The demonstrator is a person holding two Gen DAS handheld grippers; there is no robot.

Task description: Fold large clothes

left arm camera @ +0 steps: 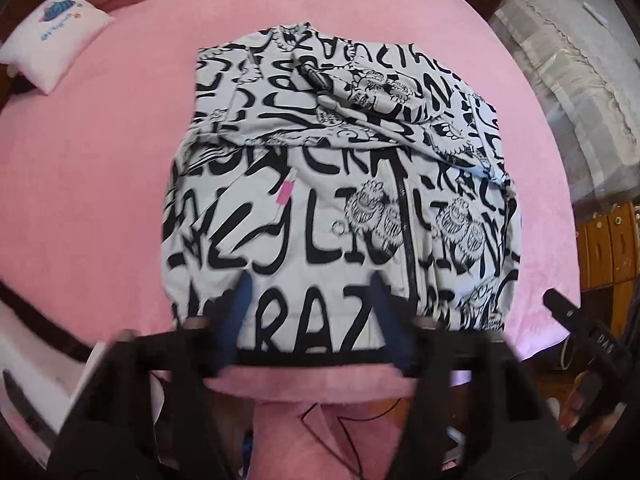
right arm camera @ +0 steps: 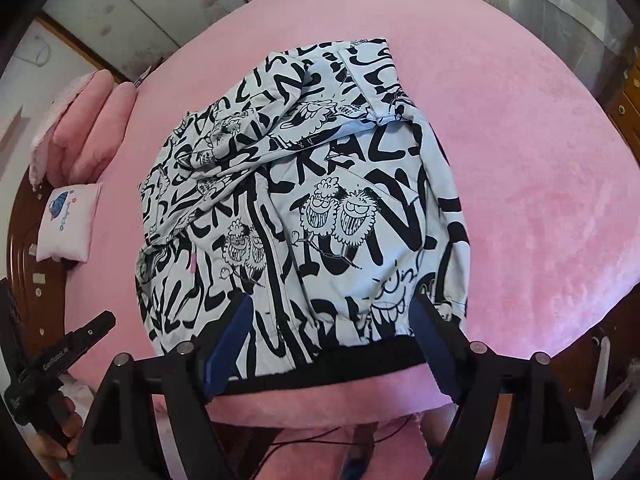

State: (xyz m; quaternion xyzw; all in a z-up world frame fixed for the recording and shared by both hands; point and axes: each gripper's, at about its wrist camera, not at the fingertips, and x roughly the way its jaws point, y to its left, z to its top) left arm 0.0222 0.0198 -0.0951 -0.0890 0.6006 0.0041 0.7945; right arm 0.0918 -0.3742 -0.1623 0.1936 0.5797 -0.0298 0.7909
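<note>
Matt printed cloth jacket [left arm camera: 340, 200] on fuzzy pink blanket [left arm camera: 100, 180]

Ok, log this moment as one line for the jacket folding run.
jacket: folded on pink bed cover | left gripper: open, empty | right gripper: open, empty | small pillow: apart, untouched

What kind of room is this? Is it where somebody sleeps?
Most likely a bedroom. The printed jacket lies on a wide bed with a fuzzy pink blanket, a small white pillow sits near its edge, and wooden drawers stand beside it.
</note>
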